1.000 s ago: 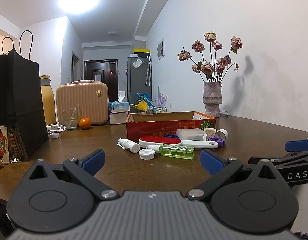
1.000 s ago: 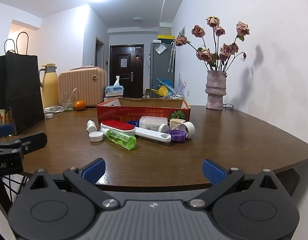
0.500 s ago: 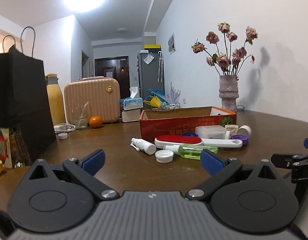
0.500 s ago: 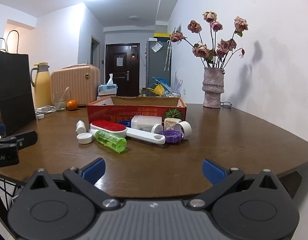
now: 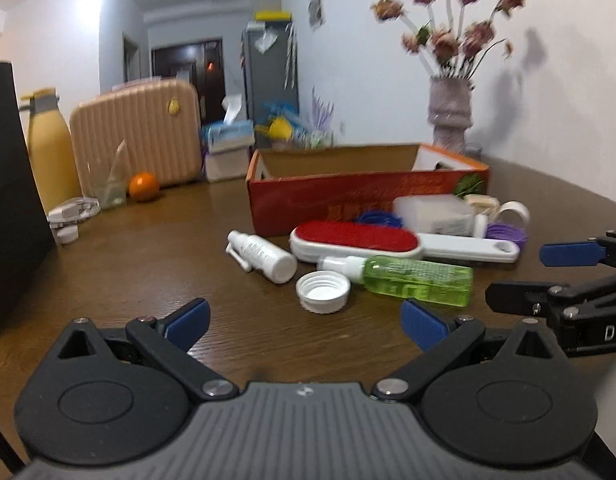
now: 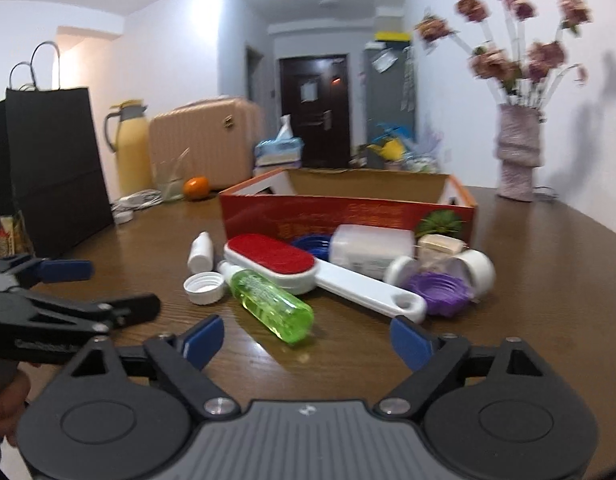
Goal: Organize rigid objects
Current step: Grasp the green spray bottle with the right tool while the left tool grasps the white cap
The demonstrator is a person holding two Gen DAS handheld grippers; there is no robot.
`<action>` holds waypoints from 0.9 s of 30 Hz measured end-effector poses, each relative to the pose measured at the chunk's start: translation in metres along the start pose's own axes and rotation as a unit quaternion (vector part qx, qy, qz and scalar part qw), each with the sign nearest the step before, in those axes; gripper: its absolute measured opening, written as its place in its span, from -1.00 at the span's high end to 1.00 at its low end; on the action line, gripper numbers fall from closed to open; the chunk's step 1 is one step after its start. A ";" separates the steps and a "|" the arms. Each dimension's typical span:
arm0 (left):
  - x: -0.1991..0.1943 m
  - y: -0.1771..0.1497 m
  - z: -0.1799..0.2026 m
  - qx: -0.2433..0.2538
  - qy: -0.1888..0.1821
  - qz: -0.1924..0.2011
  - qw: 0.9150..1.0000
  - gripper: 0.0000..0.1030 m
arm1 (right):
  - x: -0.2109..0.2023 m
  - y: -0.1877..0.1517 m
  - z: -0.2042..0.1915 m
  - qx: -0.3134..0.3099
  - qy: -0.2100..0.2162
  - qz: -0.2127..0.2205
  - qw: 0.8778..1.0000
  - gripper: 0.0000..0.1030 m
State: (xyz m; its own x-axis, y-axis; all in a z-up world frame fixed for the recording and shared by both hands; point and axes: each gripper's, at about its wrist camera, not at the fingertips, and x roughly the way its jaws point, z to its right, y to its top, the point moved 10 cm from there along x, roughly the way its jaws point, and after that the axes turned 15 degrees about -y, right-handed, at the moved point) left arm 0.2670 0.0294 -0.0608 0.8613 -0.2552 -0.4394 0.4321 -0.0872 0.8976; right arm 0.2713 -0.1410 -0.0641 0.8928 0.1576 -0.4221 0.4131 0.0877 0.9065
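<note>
- Nearest the cameras, both grippers hover low over the table (image 5: 155, 264), each with its fingers spread wide and nothing between them: the left gripper (image 5: 303, 322) faces the white cap (image 5: 323, 291), the right gripper (image 6: 305, 338) faces the green bottle (image 6: 272, 306).
- Just beyond lies the clutter to be sorted: a white spray bottle (image 5: 263, 255), a red lint brush (image 6: 283, 261) with its long white handle, a clear case (image 6: 370, 251), a purple lid (image 6: 442, 287) and a tape roll (image 6: 478, 270), bunched and partly touching.
- Behind them stands the open red box (image 6: 348, 214), seemingly the bin for these items; nothing shows inside it.
- By my reading this is the approach before a first pick. Next move: ease one gripper down around the bottle or the cap and close squarely, as the round bottle could roll.
</note>
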 end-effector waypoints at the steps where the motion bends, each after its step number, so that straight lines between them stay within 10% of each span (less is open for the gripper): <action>1: 0.005 0.001 -0.003 -0.003 -0.002 -0.006 1.000 -1.00 | 0.007 0.002 -0.005 -0.008 0.009 -0.004 1.000 -0.59; 12: 0.058 -0.002 -0.022 -0.039 -0.052 -0.081 0.995 -0.36 | 0.069 0.029 -0.040 -0.050 0.072 -0.033 0.996 -0.28; 18: 0.073 -0.006 -0.015 -0.032 -0.070 -0.098 0.992 -0.12 | 0.081 0.023 -0.046 -0.064 0.104 -0.061 0.991 0.31; 27: 0.085 0.001 -0.013 -0.030 -0.076 -0.093 0.992 0.19 | 0.049 0.007 -0.021 -0.055 0.073 -0.063 0.994 0.36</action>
State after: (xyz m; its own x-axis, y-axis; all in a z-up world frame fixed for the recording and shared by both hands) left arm 0.3440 0.0203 -0.0976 0.7173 -0.3825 -0.5824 0.5984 -0.0901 0.7961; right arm 0.3141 -0.1120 -0.0787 0.7968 0.2787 -0.5362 0.4901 0.2210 0.8432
